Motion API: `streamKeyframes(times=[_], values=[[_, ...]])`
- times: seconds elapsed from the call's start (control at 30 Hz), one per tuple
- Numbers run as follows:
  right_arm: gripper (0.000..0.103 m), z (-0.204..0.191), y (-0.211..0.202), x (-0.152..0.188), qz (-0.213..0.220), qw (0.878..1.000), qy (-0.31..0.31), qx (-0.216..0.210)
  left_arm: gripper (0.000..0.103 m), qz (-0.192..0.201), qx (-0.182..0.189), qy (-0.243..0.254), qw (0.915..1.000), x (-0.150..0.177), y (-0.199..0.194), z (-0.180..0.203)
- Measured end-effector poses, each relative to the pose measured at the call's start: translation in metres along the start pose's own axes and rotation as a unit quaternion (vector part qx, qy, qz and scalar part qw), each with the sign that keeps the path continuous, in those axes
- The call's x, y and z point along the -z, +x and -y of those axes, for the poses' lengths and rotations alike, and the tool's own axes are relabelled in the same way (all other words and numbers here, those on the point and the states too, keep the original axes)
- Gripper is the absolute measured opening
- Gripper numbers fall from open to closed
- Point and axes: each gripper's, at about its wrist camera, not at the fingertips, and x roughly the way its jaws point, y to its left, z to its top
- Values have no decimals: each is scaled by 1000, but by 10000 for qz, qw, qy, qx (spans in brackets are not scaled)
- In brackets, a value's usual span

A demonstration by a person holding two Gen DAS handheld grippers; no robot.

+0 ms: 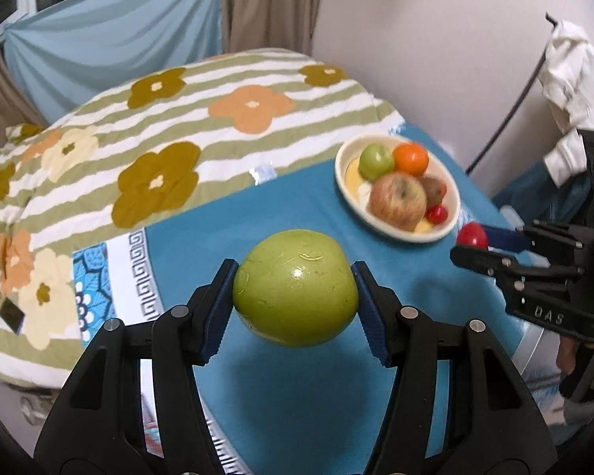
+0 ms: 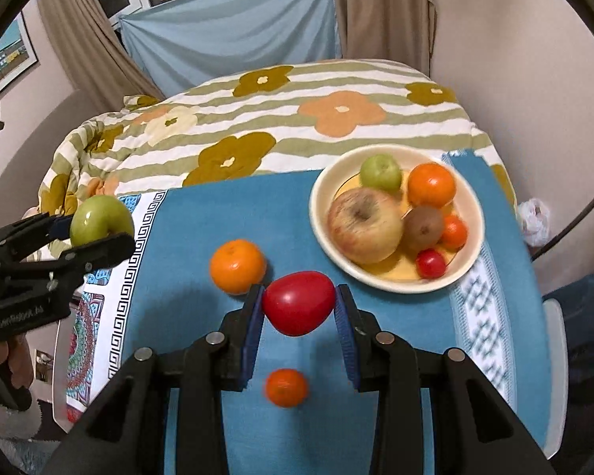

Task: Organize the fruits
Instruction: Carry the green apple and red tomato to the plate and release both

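Observation:
My left gripper (image 1: 295, 295) is shut on a big green apple (image 1: 296, 287) and holds it above the blue cloth (image 1: 297, 396); the apple also shows at the left of the right wrist view (image 2: 99, 219). My right gripper (image 2: 299, 308) is shut on a red tomato (image 2: 299, 303), held above the cloth near the cream bowl (image 2: 320, 213); the tomato also shows in the left wrist view (image 1: 472, 235). The bowl (image 1: 342, 170) holds a red-yellow apple (image 2: 364, 227), a small green apple (image 2: 380, 172), an orange (image 2: 431, 184), a kiwi (image 2: 423, 223) and small red fruits.
An orange (image 2: 237, 265) and a smaller orange (image 2: 287, 387) lie on the blue cloth (image 2: 217, 213) below my right gripper. A flowered striped quilt (image 2: 281, 118) lies behind the cloth. A wall and white clothes (image 1: 574, 75) are at the right.

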Motion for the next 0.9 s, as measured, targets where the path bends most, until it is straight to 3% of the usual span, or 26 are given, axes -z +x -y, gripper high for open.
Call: streamKeyframes(times=[0.43,0.9], values=[[33,85,-4,-47,133,9984,-413,-371,62,246,-244,-441,9984,-59,34,64],[33,148,45,-79,-167,9936,-773,-807,62,-34,-490,-904,9947,-98,123,85]])
